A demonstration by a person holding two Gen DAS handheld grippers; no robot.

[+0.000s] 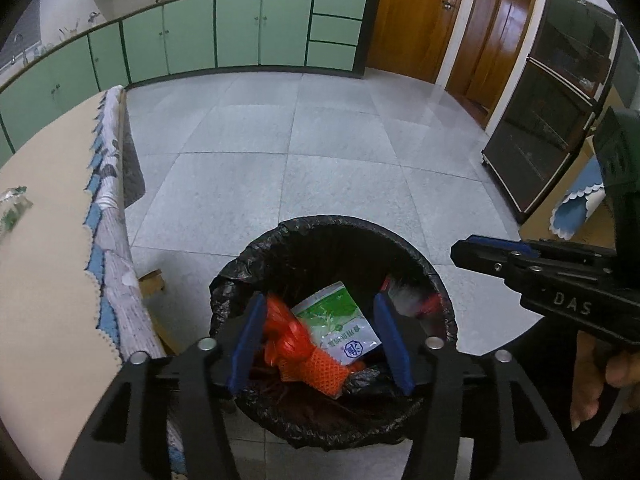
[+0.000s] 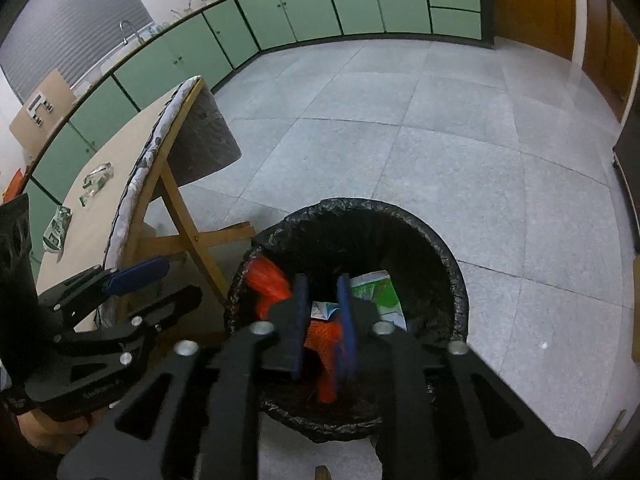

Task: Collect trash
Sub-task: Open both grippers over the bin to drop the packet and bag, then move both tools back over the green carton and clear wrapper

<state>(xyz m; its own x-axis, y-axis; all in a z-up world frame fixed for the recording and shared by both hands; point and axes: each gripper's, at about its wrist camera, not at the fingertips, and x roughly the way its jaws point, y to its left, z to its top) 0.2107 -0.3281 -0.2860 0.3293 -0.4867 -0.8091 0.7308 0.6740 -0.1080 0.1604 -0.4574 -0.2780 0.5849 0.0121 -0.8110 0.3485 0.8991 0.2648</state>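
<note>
A black-lined trash bin (image 1: 436, 280) stands on the floor beside the table. Inside lie orange netting (image 1: 296, 340) and a green-and-white packet (image 1: 340, 324). My left gripper (image 1: 320, 340) hangs open over the bin mouth, empty. In the right wrist view the same bin (image 2: 452, 248) shows, and my right gripper (image 2: 323, 328) hovers above it, jaws narrowly apart, with nothing clearly between them; the orange netting (image 2: 266, 280) and the packet (image 2: 380, 292) lie below. The right gripper also shows from the side in the left wrist view (image 1: 480, 254).
A table with a beige cloth (image 2: 104, 200) stands left of the bin, with crumpled wrappers (image 2: 96, 180) and a packet (image 2: 58, 228) on it. Wooden table legs (image 2: 188, 232) are close to the bin. Green cabinets line the far wall; a dark cabinet (image 1: 552, 112) stands at right.
</note>
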